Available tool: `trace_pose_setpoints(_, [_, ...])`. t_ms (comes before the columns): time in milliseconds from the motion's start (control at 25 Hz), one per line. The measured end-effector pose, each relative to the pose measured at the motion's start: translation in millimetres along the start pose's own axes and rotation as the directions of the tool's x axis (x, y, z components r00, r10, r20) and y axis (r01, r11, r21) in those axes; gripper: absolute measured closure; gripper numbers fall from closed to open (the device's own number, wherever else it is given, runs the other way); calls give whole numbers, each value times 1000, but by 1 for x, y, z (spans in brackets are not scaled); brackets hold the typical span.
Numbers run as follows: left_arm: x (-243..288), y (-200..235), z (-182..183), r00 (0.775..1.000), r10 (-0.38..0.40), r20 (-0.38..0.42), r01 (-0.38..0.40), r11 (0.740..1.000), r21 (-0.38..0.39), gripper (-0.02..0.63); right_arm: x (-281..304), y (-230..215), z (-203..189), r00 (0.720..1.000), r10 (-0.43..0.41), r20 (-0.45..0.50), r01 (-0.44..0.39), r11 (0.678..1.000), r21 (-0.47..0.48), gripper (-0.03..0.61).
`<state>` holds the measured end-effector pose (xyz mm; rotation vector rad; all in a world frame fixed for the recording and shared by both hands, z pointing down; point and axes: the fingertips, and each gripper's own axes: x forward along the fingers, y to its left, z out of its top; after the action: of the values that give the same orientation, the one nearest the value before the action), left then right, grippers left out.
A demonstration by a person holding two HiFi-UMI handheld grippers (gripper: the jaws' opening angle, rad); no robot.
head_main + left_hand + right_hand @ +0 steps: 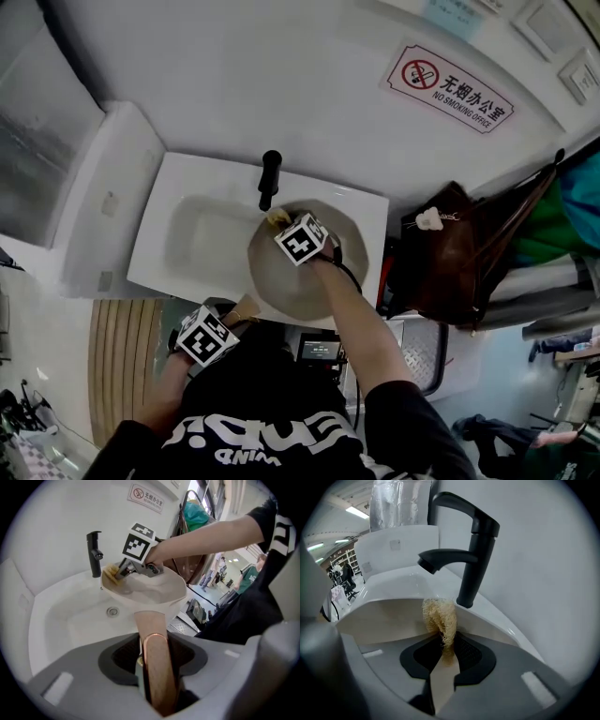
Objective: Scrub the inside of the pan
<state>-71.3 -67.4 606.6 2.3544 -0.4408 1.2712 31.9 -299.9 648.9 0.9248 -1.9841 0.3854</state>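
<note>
Low in the middle of the head view, the pan (281,281) hangs over the white sink (187,192), carried only by its handle (157,653). The left tongs (157,667) are clamped tight on that handle. The right tongs (443,653) pinch a loofah scrubber (439,618) by its narrow end and press it against the pan's inner wall at the far rim, just under the black tap (270,178). Pushing that far from the handle could lever the pan round in the left grip. The loofah may also drag out of its thin pinch, or the right tongs may knock the tap.
</note>
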Motion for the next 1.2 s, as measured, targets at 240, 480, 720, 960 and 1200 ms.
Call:
trace_pose_setpoints(240, [-3,1,-1,1000,-8,-15,8,1000,-6,442,0,-26,-8,996,-60,-59,56,996,-71,503])
trace_pose_setpoints(480, [-2,2,0,1000,-9,-6,9,1000,-4,442,-15,-61,-17,980,-169,-106,154,978,-139,503])
trace_pose_setpoints(720, [-2,4,-1,1000,-5,-6,5,1000,3,442,-36,-85,-38,959,-239,-155,212,962,-172,503])
trace_pose_setpoints(960, [3,9,-9,1000,15,-15,-15,1000,16,443,-56,-96,-53,942,-290,-167,254,944,-209,504])
trace_pose_setpoints(1200, [3,11,-7,1000,27,-16,-27,999,22,443,-82,-105,-76,924,-325,-201,275,931,-240,503])
